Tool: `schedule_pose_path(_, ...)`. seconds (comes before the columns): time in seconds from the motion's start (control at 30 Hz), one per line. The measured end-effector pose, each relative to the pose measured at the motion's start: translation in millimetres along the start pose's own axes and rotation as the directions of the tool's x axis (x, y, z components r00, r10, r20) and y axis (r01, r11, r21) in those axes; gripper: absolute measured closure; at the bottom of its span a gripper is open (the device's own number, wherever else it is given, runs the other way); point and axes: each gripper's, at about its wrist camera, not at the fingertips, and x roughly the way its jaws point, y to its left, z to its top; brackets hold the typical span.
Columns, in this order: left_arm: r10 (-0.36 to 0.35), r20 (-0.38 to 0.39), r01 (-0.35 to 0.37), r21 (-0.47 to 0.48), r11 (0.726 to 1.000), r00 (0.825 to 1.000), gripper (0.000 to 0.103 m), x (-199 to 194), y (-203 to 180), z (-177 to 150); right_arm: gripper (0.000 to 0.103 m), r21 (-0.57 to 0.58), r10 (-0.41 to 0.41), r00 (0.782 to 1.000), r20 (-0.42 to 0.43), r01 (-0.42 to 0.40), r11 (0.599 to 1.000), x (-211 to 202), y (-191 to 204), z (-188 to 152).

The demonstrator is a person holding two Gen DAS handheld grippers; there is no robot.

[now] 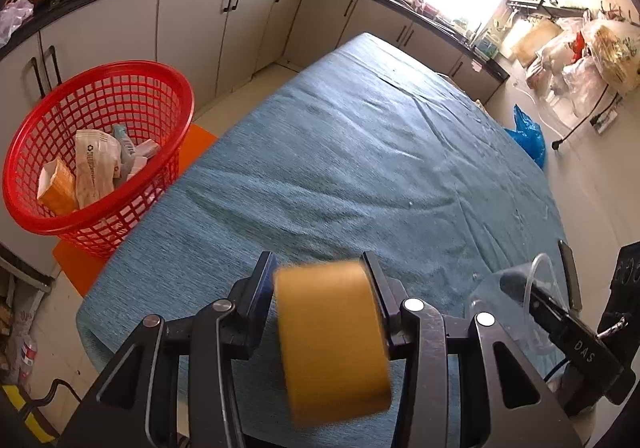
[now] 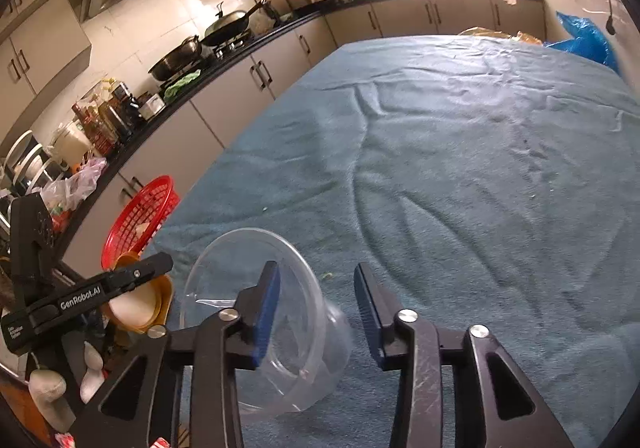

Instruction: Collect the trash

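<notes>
My left gripper (image 1: 320, 268) is shut on a yellow tape roll (image 1: 332, 340) and holds it above the blue cloth (image 1: 360, 152) at the table's near edge. The roll also shows in the right wrist view (image 2: 140, 304), held by the left gripper. A red basket (image 1: 100, 156) with several crumpled papers and wrappers stands to the left of the table. It shows in the right wrist view too (image 2: 140, 216). My right gripper (image 2: 316, 280) is open. A clear plastic container (image 2: 260, 312) lies on its side on the cloth, with the left finger (image 2: 264, 312) in front of it.
The basket sits on an orange stool (image 1: 80, 268). Kitchen cabinets (image 1: 200, 20) and a black counter with pans run along the left and far sides. A blue plastic bag (image 1: 528, 136) lies on the floor past the table's right edge. Bags (image 1: 580, 60) are piled at the far right.
</notes>
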Motion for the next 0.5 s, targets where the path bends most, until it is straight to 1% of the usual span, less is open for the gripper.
schedule_pose_path(0.07,-0.002,-0.004,0.002,0.019,1.0,1.0,0.062,0.9,-5.8,-3.0,0.06,0.012,0.009,1.0,0.0,-0.009,1.0,-1.1,-1.3,-0.5)
schedule_pose_path(0.13,0.004,-0.002,-0.004,0.044,0.999,1.0,0.062,0.9,-9.7,-6.4,0.06,0.028,0.028,0.999,-0.02,-0.027,0.999,-0.4,-2.6,-1.7)
schedule_pose_path(0.2,0.02,0.003,-0.02,0.083,0.996,1.0,0.063,0.4,-16.4,-11.1,0.061,0.02,0.023,0.999,-0.043,-0.022,1.0,1.6,-1.2,-2.7)
schedule_pose_path(0.23,0.028,0.01,-0.029,0.105,0.994,1.0,0.07,-0.6,-20.6,-14.2,0.069,0.011,0.02,0.999,-0.048,-0.019,1.0,1.8,0.1,-3.4)
schedule_pose_path(0.27,0.036,0.02,-0.039,0.128,0.991,0.999,0.071,-2.5,-24.2,-17.1,0.081,0.002,0.016,0.999,-0.048,-0.016,1.0,1.4,1.5,-4.1)
schedule_pose_path(0.33,0.05,0.045,-0.057,0.152,0.987,0.998,0.072,-7.8,-27.8,-19.4,0.087,-0.018,0.01,0.999,-0.043,-0.01,1.0,-1.2,5.1,-4.5)
schedule_pose_path(0.37,0.056,0.059,-0.065,0.16,0.985,0.997,0.072,-10.9,-28.3,-19.7,0.092,-0.024,0.011,0.999,-0.037,-0.012,1.0,-2.8,7.7,-4.2)
schedule_pose_path(0.5,0.055,0.108,-0.072,0.161,0.984,0.993,0.073,-24.4,-28.1,-16.3,0.096,-0.043,0.02,1.0,-0.009,-0.021,0.999,-10.8,12.8,-3.2)
